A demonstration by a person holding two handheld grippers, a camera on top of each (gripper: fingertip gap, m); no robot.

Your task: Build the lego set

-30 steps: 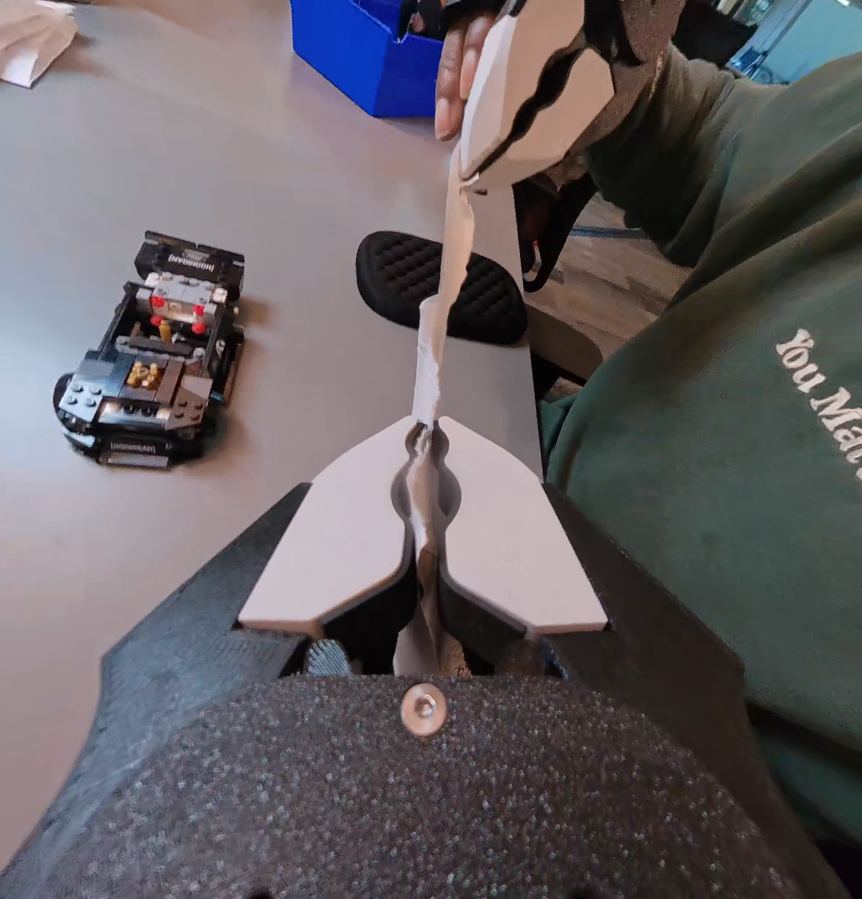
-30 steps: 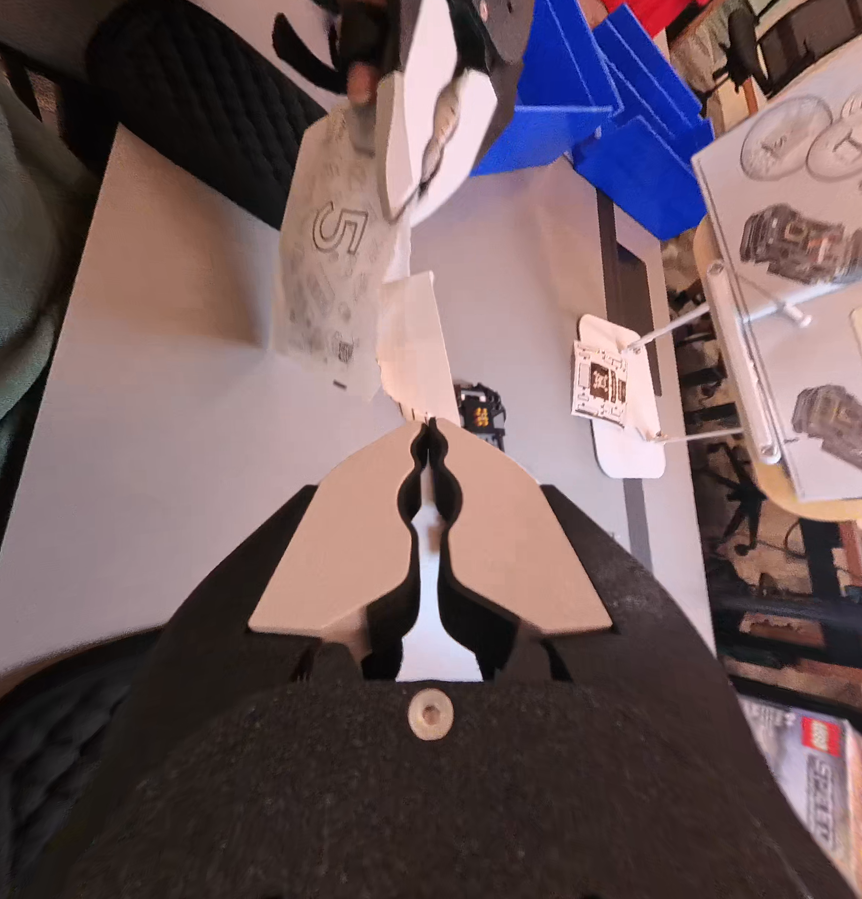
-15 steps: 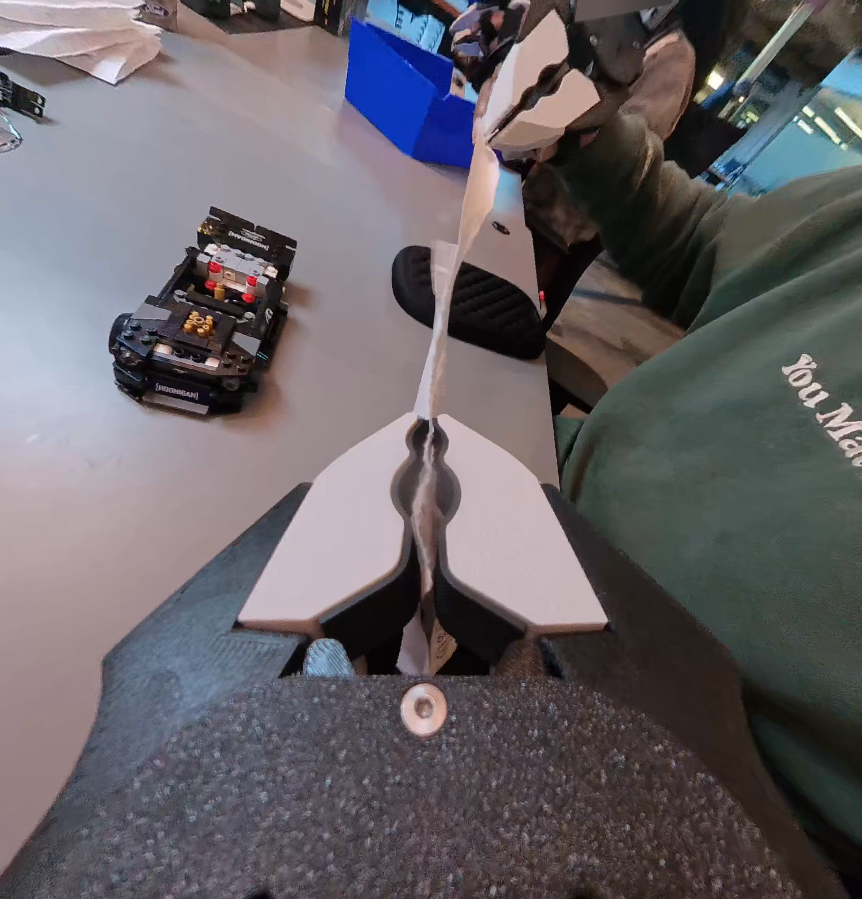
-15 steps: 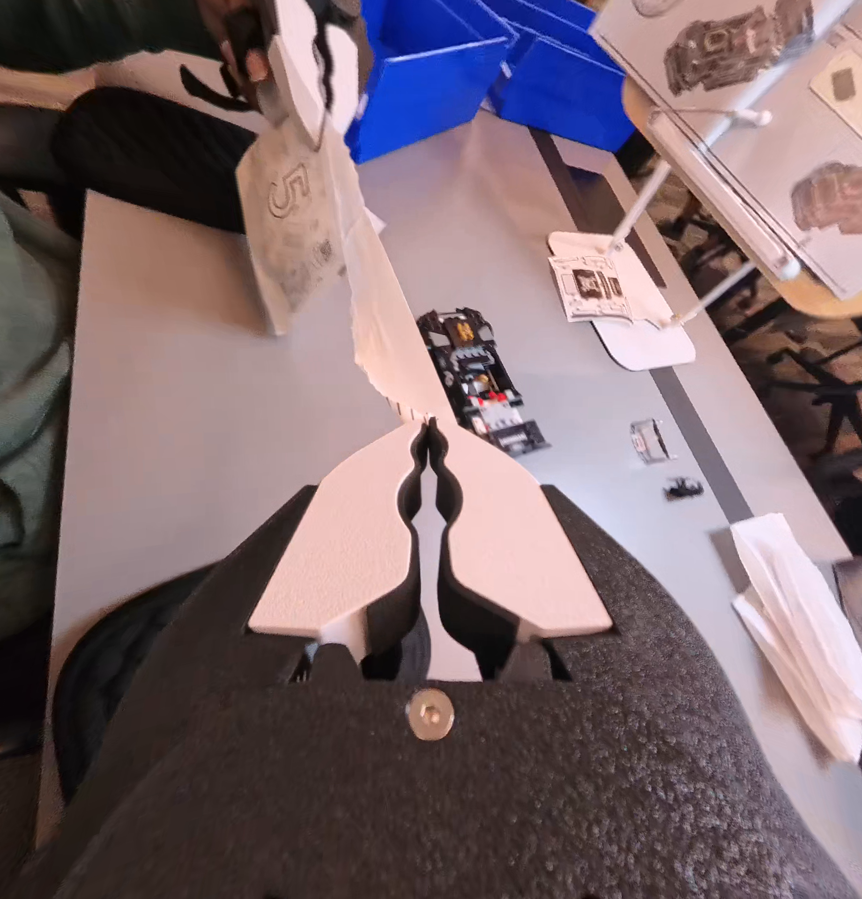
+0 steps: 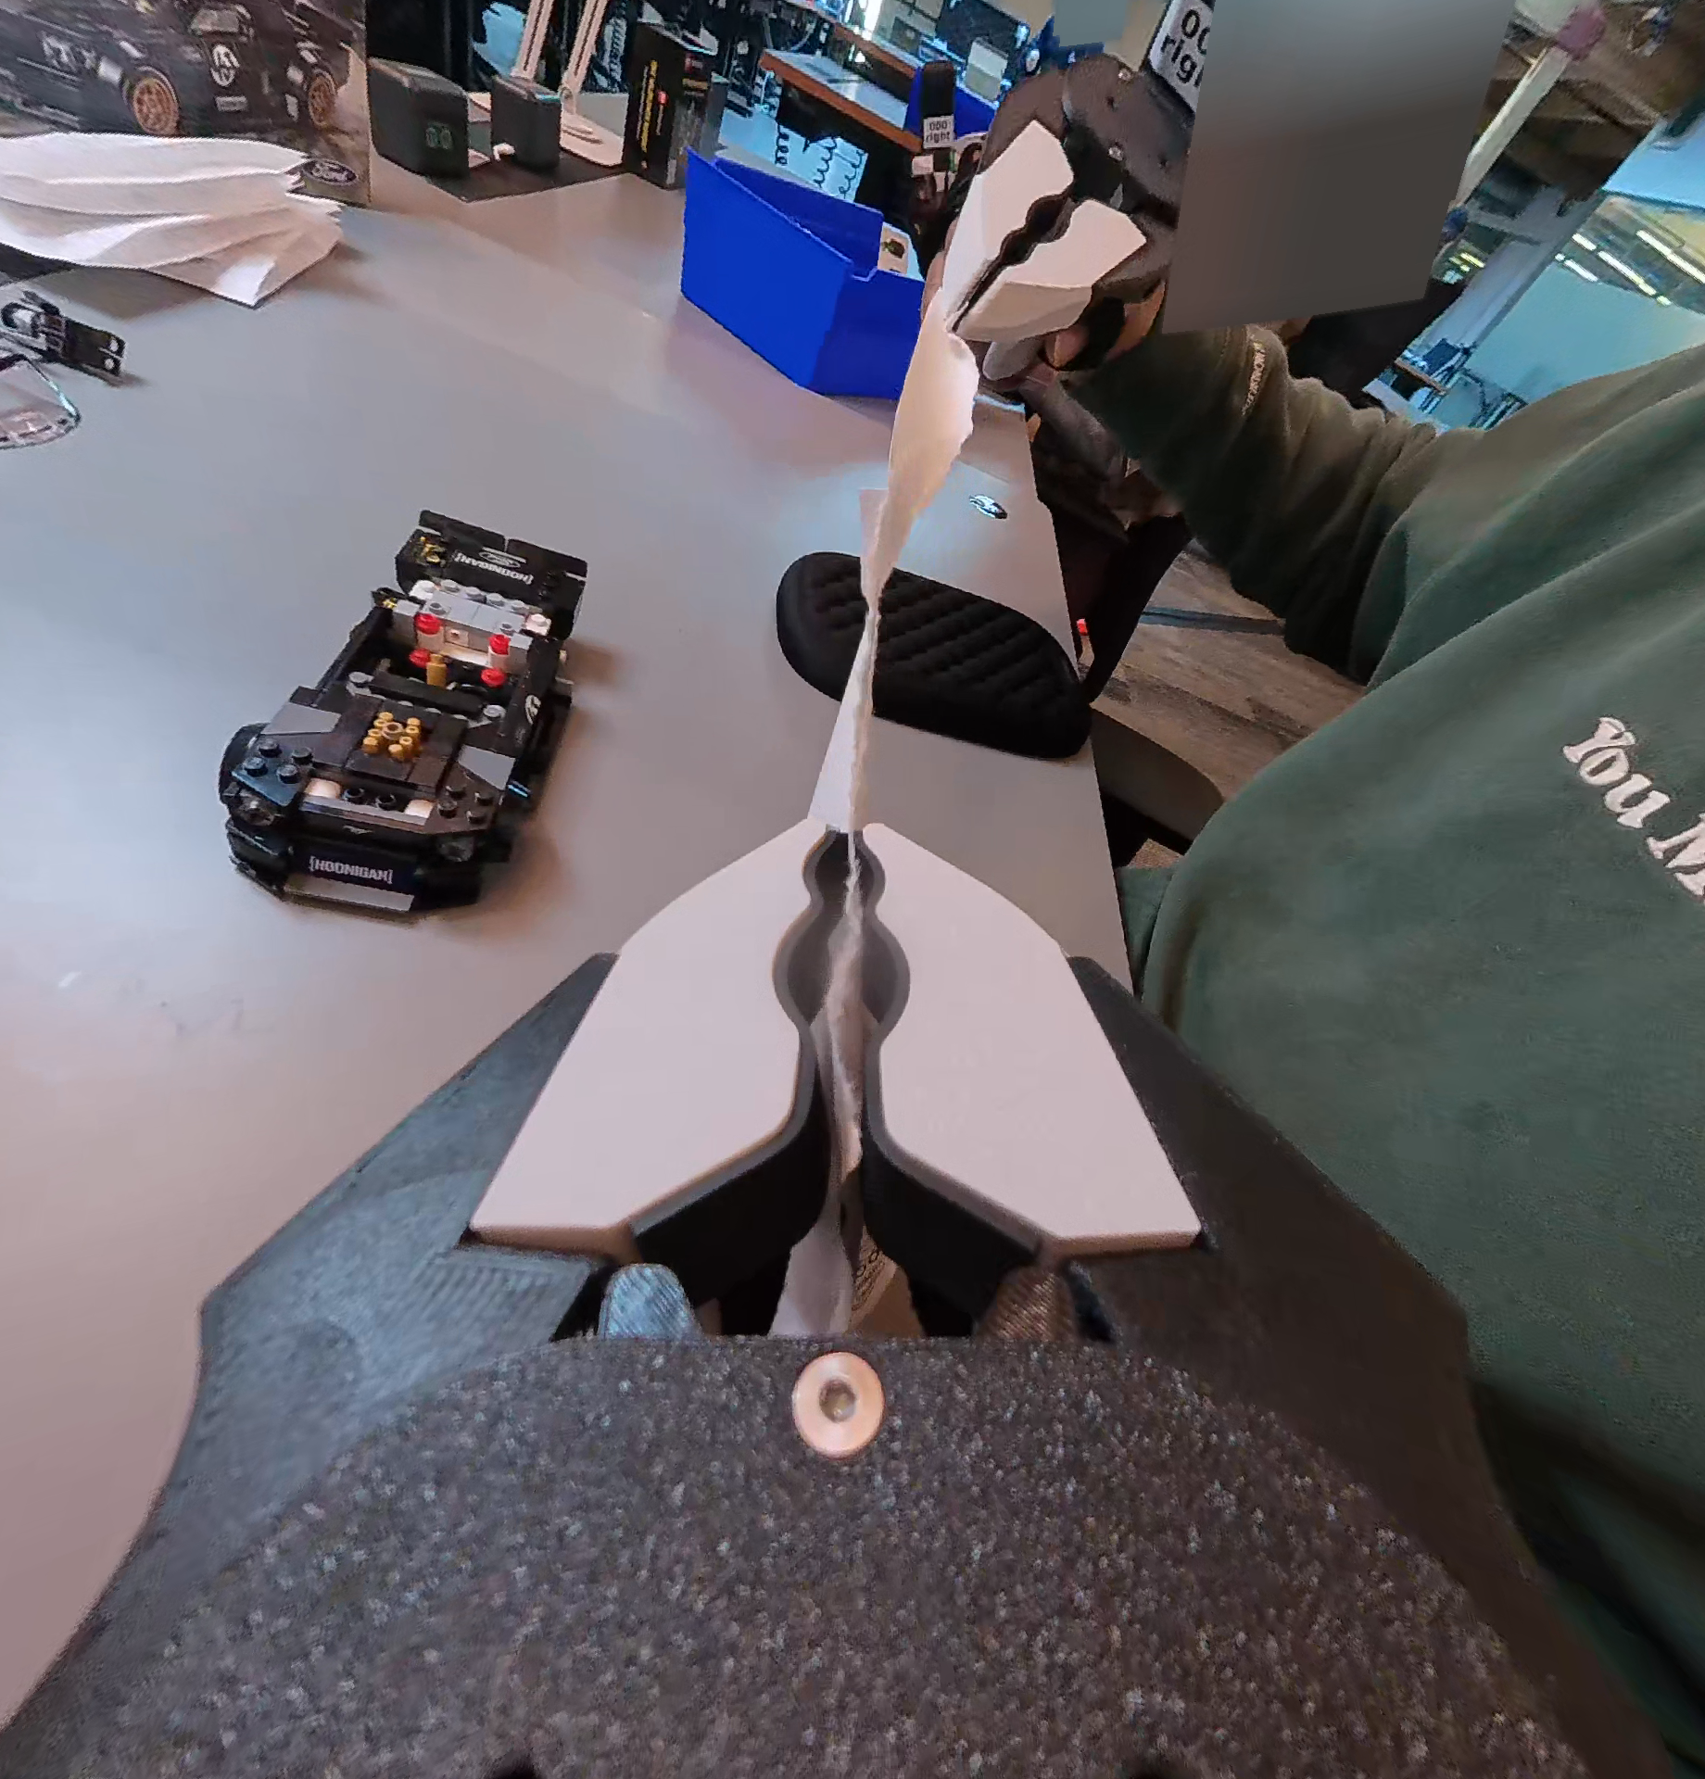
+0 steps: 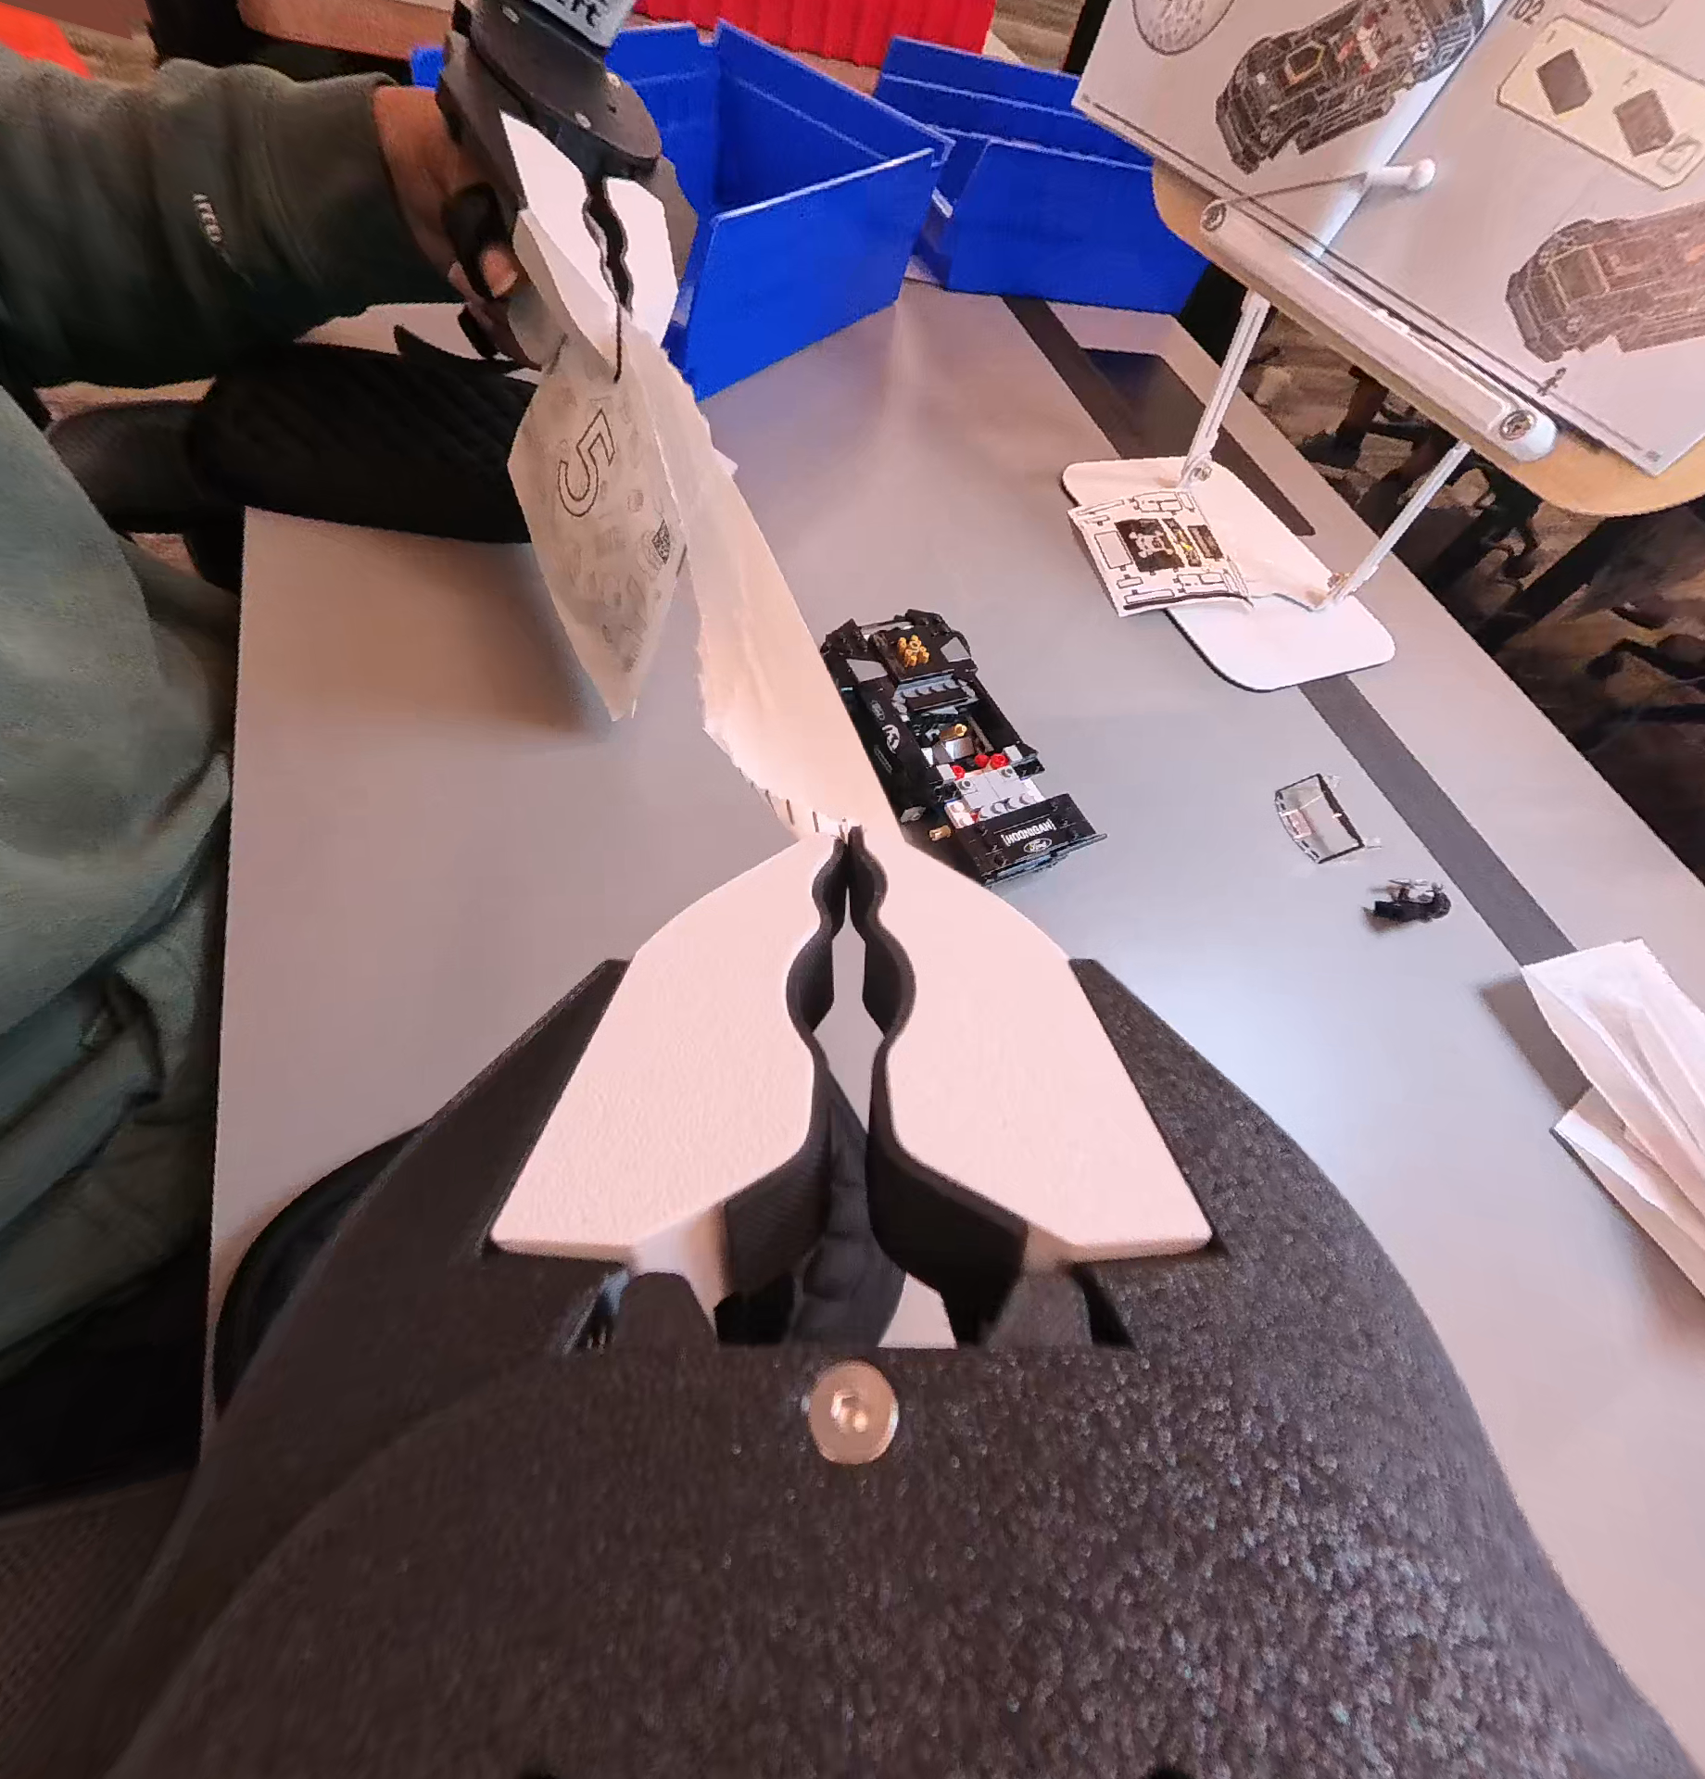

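Left gripper: closed on one end of a white paper parts bag, the paper pinched flat between the fingers and running back through the jaw gap. Right gripper: closed on the bag's other end, only the tips nipping a serrated edge. In the right wrist view the bag is seen stretched in the air between the two tools, above the near edge of the grey table; a torn flap is spread along its length. The bag is judged to be mid-tear, its contents not yet visible.

Lego car: set on the table, well apart from the bag. Black chassis, front and rear ends and an interior with red, grey and gold pieces are built. No roof, windscreen or upper body is fitted, so the build is judged partly done, with the upper portion left.

A clear windscreen piece and a small black part lie loose beyond the car, unused. A sticker sheet rests on the base of a stand that holds the instruction booklet. Blue bins stand at the far end. Flattened white paper bags are piled to one side.
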